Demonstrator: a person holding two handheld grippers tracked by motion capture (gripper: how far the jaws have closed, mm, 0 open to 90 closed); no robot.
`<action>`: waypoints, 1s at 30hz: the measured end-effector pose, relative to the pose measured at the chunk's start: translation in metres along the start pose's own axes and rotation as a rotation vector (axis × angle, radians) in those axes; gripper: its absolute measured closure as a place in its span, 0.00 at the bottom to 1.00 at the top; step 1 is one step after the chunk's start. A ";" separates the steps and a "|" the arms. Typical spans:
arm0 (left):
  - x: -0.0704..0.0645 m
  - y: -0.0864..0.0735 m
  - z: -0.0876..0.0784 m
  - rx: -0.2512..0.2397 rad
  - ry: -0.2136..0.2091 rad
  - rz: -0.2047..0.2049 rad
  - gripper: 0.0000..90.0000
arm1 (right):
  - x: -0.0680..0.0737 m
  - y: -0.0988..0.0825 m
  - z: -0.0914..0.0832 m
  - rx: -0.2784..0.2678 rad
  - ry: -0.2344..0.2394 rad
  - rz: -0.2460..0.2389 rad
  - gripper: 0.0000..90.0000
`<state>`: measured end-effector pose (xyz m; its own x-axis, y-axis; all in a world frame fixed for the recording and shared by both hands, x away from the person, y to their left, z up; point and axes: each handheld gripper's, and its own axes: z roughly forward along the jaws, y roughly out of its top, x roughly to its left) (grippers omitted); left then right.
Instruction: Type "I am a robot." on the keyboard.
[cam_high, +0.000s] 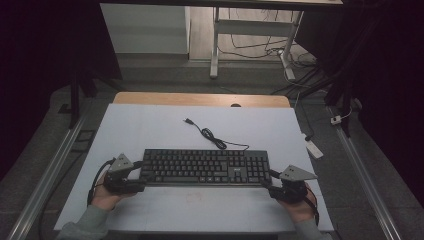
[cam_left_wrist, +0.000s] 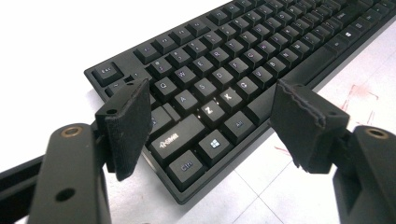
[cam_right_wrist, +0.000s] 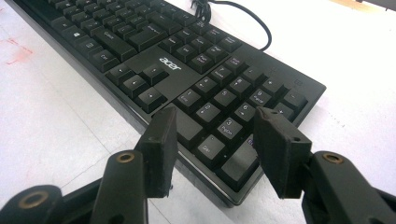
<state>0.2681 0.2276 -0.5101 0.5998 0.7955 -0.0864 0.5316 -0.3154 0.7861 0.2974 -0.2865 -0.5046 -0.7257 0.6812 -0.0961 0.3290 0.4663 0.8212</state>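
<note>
black padded jaws of the left hand-held gripper (cam_high: 136, 176) stand wide, one to each side of the near left corner of the keyboard (cam_high: 206, 167), pads not pressing on it. the right hand-held gripper (cam_high: 270, 180) is likewise wide, its jaws either side of the near right corner by the number pad. the keyboard's long axis runs left to right, parallel to the near edge of the table (cam_high: 150, 125), so each hand is nearest its own end. its cable (cam_high: 212, 137) trails loose toward the far edge. the surface is white and matt; beyond it, dim floor, a second desk frame (cam_high: 216, 45) and dark curtains.
</note>
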 end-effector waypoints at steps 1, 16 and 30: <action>0.000 0.000 0.000 -0.001 0.001 -0.001 0.33 | 0.000 0.000 0.000 0.001 -0.002 -0.001 0.55; 0.002 0.001 -0.001 -0.012 0.006 -0.017 0.33 | 0.002 0.001 -0.001 -0.009 -0.004 -0.005 0.55; 0.005 0.002 -0.002 -0.021 -0.014 -0.058 0.39 | 0.005 0.008 0.004 -0.028 0.011 -0.003 0.55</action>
<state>0.2709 0.2316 -0.5081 0.5768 0.8048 -0.1401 0.5528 -0.2582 0.7923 0.2985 -0.2770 -0.5009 -0.7335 0.6735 -0.0920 0.3103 0.4522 0.8362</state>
